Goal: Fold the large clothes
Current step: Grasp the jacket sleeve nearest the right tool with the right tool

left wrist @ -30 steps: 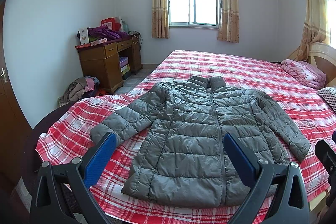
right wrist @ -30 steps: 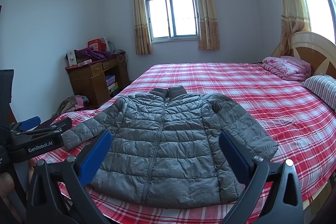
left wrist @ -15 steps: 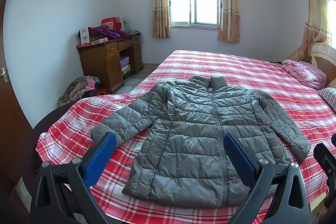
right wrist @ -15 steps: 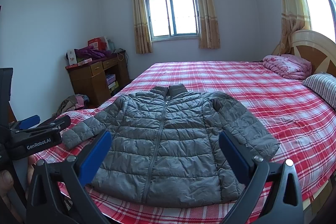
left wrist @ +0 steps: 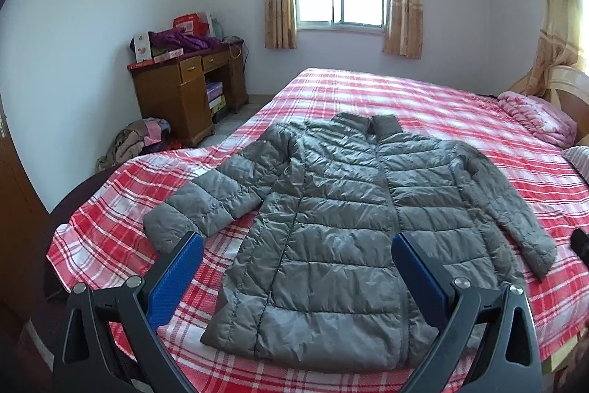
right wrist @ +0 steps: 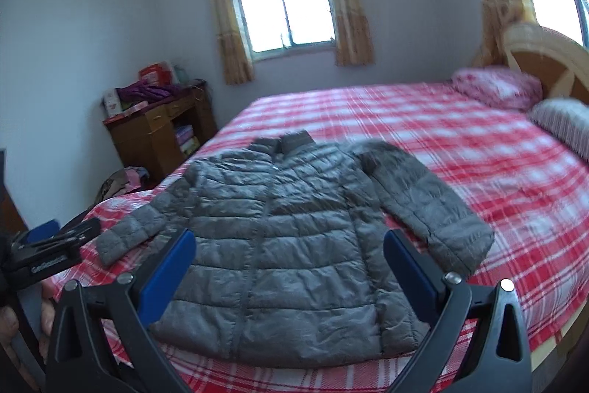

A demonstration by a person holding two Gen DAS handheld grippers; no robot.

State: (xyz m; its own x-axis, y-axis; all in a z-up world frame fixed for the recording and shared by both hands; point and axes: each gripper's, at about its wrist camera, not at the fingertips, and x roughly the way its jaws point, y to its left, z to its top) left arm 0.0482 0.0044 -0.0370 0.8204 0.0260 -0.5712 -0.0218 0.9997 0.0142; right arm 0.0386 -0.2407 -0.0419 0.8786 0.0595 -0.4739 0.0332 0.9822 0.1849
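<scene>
A grey quilted puffer jacket [left wrist: 346, 220] lies flat and zipped on the red plaid bed [left wrist: 368, 91], collar toward the window, both sleeves spread outward. In the right wrist view the same jacket [right wrist: 291, 238] fills the middle. My left gripper [left wrist: 296, 260] hovers open above the jacket's lower hem, nothing between its blue pads. Over the hem as well, my right gripper [right wrist: 289, 256] stands open and holds nothing. The left gripper's body [right wrist: 48, 253] shows at the left edge of the right wrist view, near the jacket's left cuff.
A wooden desk [left wrist: 184, 91] piled with boxes and purple cloth stands at the left wall, clothes heaped on the floor [left wrist: 136, 142] beside it. A pink folded quilt [left wrist: 537, 116] and a striped pillow [right wrist: 563, 124] lie by the headboard. The bed's near edge runs just below the hem.
Both cameras have tilted and come slightly closer to the jacket; the right wrist view is motion-blurred and rotated. The jacket has not moved. Both grippers stay open.
</scene>
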